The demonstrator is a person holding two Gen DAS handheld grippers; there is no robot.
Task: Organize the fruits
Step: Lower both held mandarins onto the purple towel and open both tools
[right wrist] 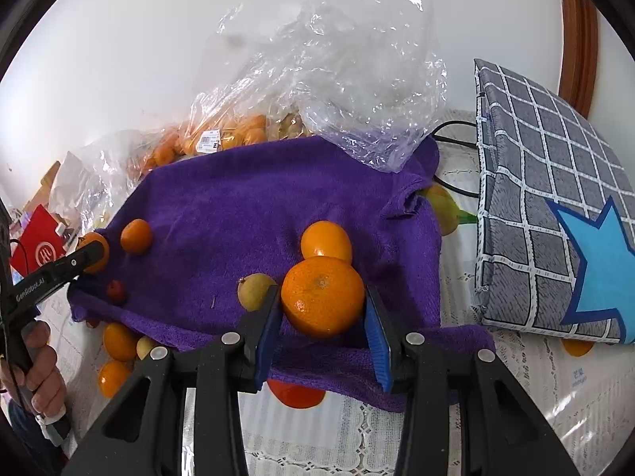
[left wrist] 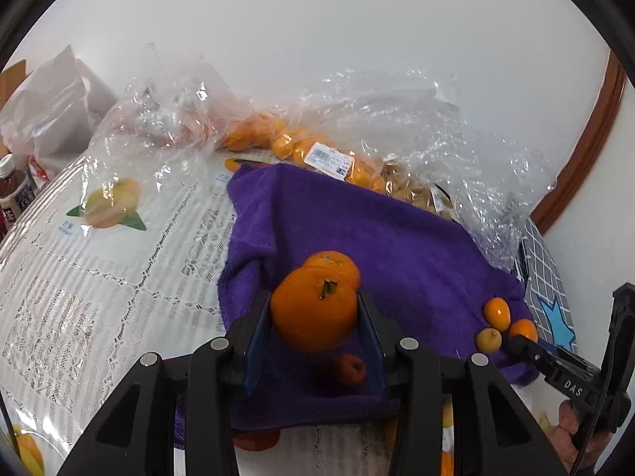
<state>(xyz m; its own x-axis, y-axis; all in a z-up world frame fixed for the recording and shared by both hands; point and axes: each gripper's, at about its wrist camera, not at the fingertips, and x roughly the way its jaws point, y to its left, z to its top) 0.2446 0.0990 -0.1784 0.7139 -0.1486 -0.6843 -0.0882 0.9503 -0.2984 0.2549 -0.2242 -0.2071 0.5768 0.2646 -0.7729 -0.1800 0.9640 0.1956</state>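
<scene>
My left gripper [left wrist: 313,301] is shut on a stemmed tangerine [left wrist: 313,317] over the purple towel [left wrist: 397,246]. A second tangerine [left wrist: 333,263] lies right behind it, and a small red fruit [left wrist: 351,369] sits below the jaws. My right gripper [right wrist: 322,297] is shut on an orange [right wrist: 323,297] low over the towel [right wrist: 222,206]. Another orange fruit [right wrist: 326,240] lies just beyond it. A yellowish small fruit [right wrist: 254,289] touches the left finger. The left gripper's finger [right wrist: 85,256] shows at the towel's left edge in the right wrist view.
Clear plastic bags [left wrist: 297,142] with several oranges lie behind the towel. A grey checked cushion [right wrist: 547,218] stands to the right, a red box [right wrist: 39,246] to the left. Loose fruits [right wrist: 119,341] lie off the towel's front left corner. A bottle [left wrist: 12,186] stands at far left.
</scene>
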